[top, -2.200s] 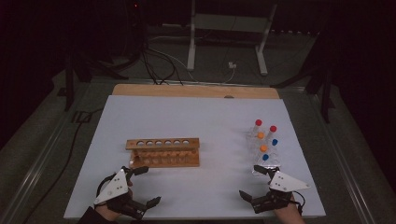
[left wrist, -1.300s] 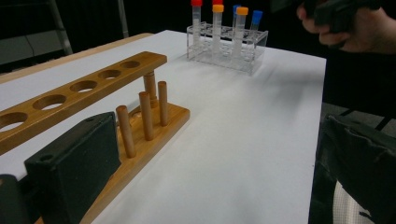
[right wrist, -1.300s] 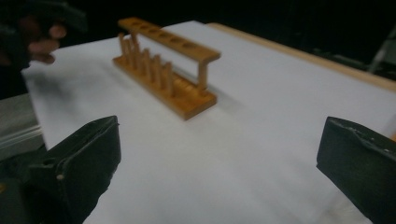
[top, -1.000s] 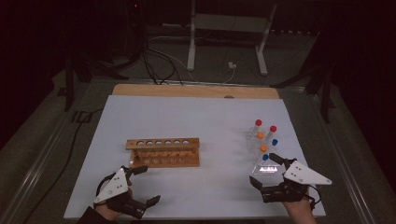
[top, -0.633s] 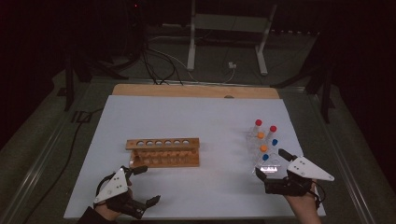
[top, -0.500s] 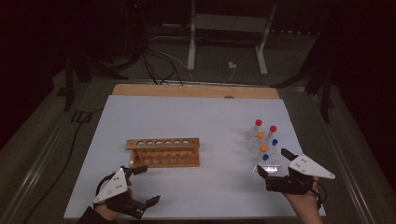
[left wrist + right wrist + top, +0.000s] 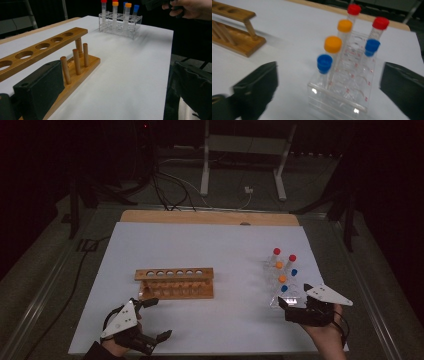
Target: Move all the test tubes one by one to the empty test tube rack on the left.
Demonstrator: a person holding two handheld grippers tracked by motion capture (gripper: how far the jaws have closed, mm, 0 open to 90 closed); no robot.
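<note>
- Jaws of the right gripper [image 7: 327, 92] stand wide apart at the lower corners of the right gripper view, holding nothing.
- Between them, near the lower middle of that view, sits the clear tube rack [image 7: 342, 100], its near end just ahead of the jaw tips and not touched by them.
- Six capped tubes stand upright in the rack: a blue-capped tube [image 7: 324, 63] nearest, an orange-capped tube [image 7: 333, 45] behind it, a second orange one [image 7: 344, 26] further back, another blue one [image 7: 372, 47] to the right, and two red-capped tubes [image 7: 354, 9] at the far end.
- In the high view the right gripper sits at the lower right of the frame, against the near end of the rack on the white table [image 7: 225, 250].
- Jaws of the left gripper [image 7: 152, 319] are also spread open and empty, at the lower left of the high view.
- Just beyond the left gripper stands the wooden rack [image 7: 175, 282], its six holes empty, left of centre in the high view and well apart from the clear tube rack.
</note>
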